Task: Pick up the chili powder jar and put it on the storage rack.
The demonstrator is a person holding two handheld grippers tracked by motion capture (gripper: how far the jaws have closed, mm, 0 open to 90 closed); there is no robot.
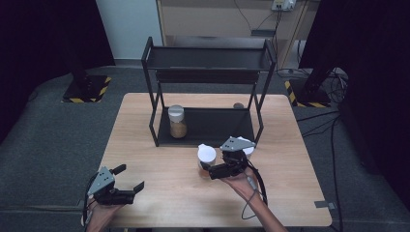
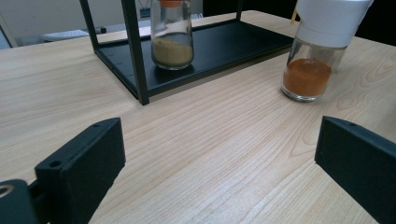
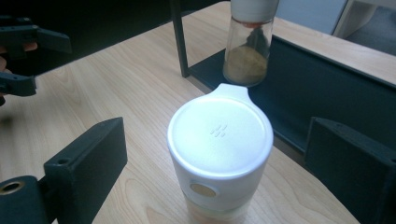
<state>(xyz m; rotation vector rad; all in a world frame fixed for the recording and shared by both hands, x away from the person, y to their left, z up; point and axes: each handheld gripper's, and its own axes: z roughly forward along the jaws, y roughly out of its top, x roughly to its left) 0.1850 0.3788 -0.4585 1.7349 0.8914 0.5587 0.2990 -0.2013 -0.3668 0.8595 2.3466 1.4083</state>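
A glass spice jar with a white cap (image 1: 206, 154) and orange powder stands on the wooden table (image 1: 159, 193) in front of a black two-tier rack (image 1: 208, 59). My right gripper (image 1: 207, 169) is open, with its jaws on either side of this jar (image 3: 220, 140) and apart from it. A second jar (image 1: 177, 122) with tan powder stands at the left of the rack's lower shelf (image 3: 322, 88). My left gripper (image 1: 130, 177) is open and holds nothing near the table's front left corner. Ahead of it are the orange jar (image 2: 310, 60) and the tan jar (image 2: 172, 35).
Something white (image 1: 249, 147) sits partly hidden behind the right gripper's grey plate. A small dark round object (image 1: 238, 105) lies on the table behind the rack. Bare wood lies between the two grippers. The rack's top shelf holds nothing.
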